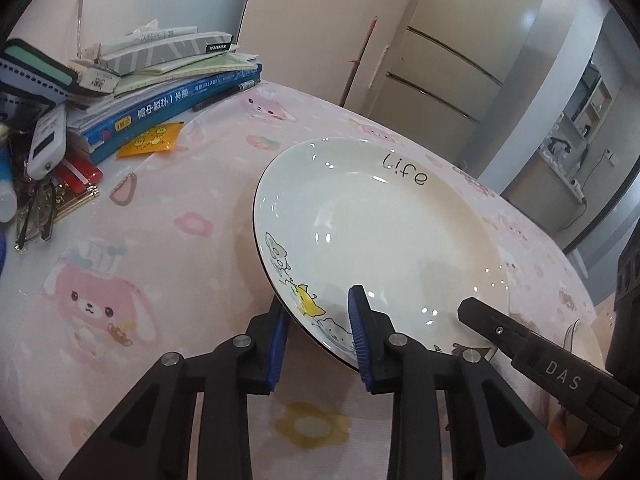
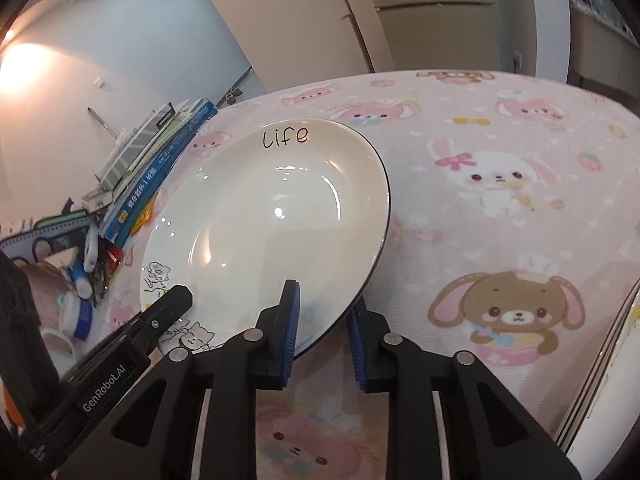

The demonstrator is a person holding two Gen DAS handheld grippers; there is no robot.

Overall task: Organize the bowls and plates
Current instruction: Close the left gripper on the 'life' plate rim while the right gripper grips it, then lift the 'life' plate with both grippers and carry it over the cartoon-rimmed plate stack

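Both grippers were on the same dish: a deep white ceramic plate (image 1: 384,236) with a thin dark rim, the word "life" written on its far side and small cartoon animals along its near-left edge. It sat over the pink tablecloth (image 1: 168,216) printed with bunnies and bears, tilted up, its near edge lifted between the tools.

The left gripper (image 1: 318,336), black with blue ribbed pads, had its jaws narrow around the plate's near-left rim, one pad under the edge and the other inside the bowl beside the yellow cartoon figure. Whether both pads truly pressed there was hard to call from that view, but the rim ran right between them.

The right gripper (image 2: 324,330) straddled the near-right rim the same way, one blue pad inside the plate and one outside beneath the dark edge, jaws narrow on it. In its view the left tool's black finger (image 2: 168,304) lay across the plate's near-left edge.

At the far left of the table stood a pile of books (image 1: 168,84) topped by a grey striped box, with an orange sachet (image 1: 150,140) near it and a clutter of small items further left.
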